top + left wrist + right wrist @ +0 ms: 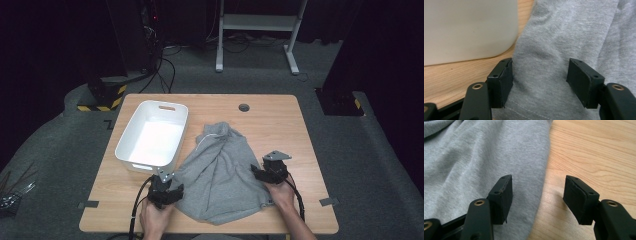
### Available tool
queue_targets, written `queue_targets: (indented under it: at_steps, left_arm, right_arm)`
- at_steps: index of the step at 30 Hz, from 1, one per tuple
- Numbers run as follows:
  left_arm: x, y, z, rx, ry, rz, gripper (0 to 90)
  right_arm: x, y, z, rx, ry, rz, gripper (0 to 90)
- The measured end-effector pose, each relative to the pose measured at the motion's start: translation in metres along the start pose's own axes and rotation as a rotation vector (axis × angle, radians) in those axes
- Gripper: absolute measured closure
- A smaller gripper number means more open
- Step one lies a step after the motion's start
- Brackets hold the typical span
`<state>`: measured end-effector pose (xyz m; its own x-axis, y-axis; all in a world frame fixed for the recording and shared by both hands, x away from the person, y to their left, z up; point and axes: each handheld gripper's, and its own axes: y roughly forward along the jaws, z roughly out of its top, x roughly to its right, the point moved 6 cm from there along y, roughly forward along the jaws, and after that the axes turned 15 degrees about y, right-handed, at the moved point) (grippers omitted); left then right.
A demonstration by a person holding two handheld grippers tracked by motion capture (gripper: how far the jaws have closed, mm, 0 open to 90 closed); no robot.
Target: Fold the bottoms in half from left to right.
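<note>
Both tools released: left tool over grey garment, right tool straddling hem.

Soft matt grey cloth garment, smooth white plastic bin, wood-grain table

Garment mid-table, bin just left, 2 grippers flanking its near edges

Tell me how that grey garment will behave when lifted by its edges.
The grey garment lies rumpled in soft folds, so it will probably sag and drape, not hold shape. Its knit surface looks matte, likely easy to pinch without slipping. It seems light, and may drag across the table.
</note>
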<state>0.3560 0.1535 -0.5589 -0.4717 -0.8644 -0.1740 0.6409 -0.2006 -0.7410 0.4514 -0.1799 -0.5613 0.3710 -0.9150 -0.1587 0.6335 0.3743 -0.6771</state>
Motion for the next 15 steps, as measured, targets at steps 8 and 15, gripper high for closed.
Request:
queue_targets:
  at_steps: [8, 15]
  left_arm:
    - [0.012, -0.001, 0.007, 0.017, 0.021, -0.056, 76.9]
    - [0.028, -0.011, 0.031, 0.146, 0.026, -0.16, 80.9]
  right_arm:
    - [0.007, -0.005, -0.002, -0.003, 0.004, -0.008, 40.3]
    - [0.017, -0.012, -0.001, 0.007, 0.022, -0.022, 40.4]
